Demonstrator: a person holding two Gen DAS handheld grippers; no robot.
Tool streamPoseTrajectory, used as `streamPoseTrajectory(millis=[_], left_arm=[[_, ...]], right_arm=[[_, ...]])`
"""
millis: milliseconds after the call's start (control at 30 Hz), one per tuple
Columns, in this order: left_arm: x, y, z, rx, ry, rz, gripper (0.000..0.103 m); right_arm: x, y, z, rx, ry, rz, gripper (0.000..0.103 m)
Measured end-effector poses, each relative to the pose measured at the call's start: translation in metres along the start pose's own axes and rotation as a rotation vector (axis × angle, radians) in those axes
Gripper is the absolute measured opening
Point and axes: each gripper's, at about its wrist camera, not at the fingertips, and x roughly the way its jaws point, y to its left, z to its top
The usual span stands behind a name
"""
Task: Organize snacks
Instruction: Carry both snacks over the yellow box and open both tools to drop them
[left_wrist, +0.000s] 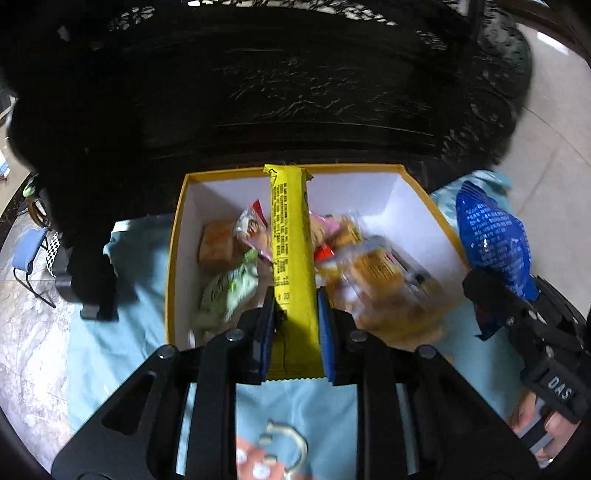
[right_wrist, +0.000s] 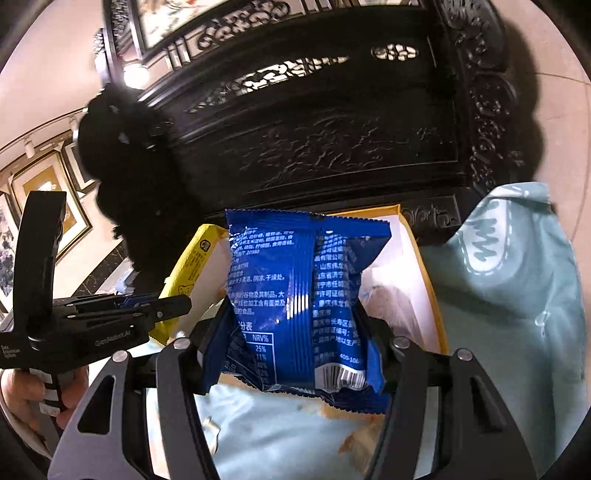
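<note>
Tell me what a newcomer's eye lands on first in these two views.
The long yellow snack bar stands out first, clamped in the left tongs above the yellow-rimmed box of mixed snacks. Next comes the blue snack bag, gripped in the right tongs and filling the middle of the right wrist view. Dark carved wooden furniture looms behind.

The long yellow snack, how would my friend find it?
Look for the yellow-edged box on the blue cloth. Above it, the left tongs pinch a yellow packet. It is the only long, thin stick; the other held packet is blue and puffy.
</note>
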Motion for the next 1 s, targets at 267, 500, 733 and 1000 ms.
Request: streamPoseTrajectory(millis=[267,500,733,1000], left_arm=[[0.011,-0.005,0.011,-0.025,-0.122,0.053,0.101],[0.003,-0.018,0.001,0.028,-0.087,0.044,0.101],[-0.021,-0.021,-0.021,0.052,-0.091,0.031,0.101],[-0.024,-0.018,-0.078,0.042,0.009,-0.015,0.101]], right_arm=[[0.031,-0.035,0.008,0.123,0.046,-0.072,0.077],[-0.006,-0.047,-0.012,0.127,0.018,-0.041,0.078],[-0.032,-0.042,-0.056,-0.017,0.081,-0.094,0.079],[0.001,-0.038,-0.122,-0.166,0.221,-0.215,0.095]])
